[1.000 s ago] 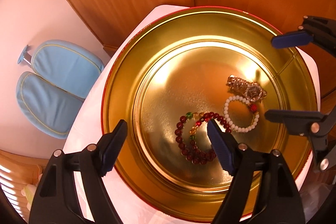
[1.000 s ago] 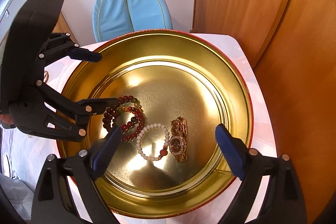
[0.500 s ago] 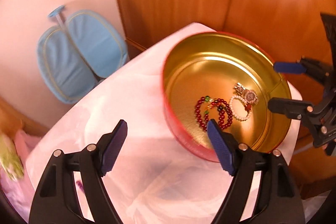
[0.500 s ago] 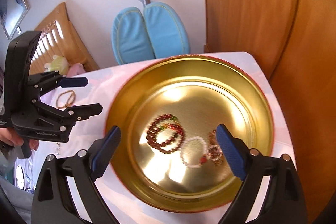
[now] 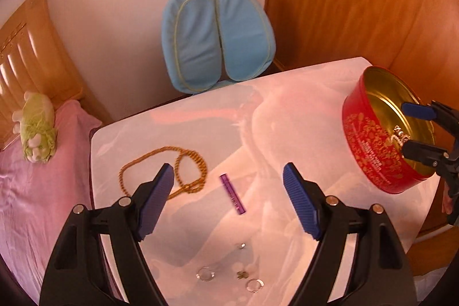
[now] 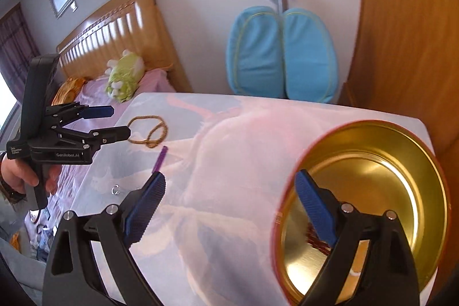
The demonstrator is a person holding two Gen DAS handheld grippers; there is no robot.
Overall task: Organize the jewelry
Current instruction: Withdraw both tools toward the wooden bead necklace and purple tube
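Both hands have swung away from the tin, which filled each view a second ago; it now sits at the 3 o'clock edge of the left view, with a dark red bead strand just visible inside it in the right view. The left gripper faces the loose pieces on the cloth-covered surface. Its jaws stand wide apart with nothing between them, and the right gripper likewise gapes empty.

The gold bead necklace lies at about 11 o'clock from the left jaws, its loop partly hidden behind the left blue pad. The purple bar lies almost centred between those pads, its long axis running from 11 to 5 o'clock. Two clear rings and a small charm rest nearer the camera, at 6 o'clock.

The left hand is plainly the nearer one; the right hangs beside the tin, well apart from these pieces. A grasp of the bar would probably want the jaws across its narrow width.
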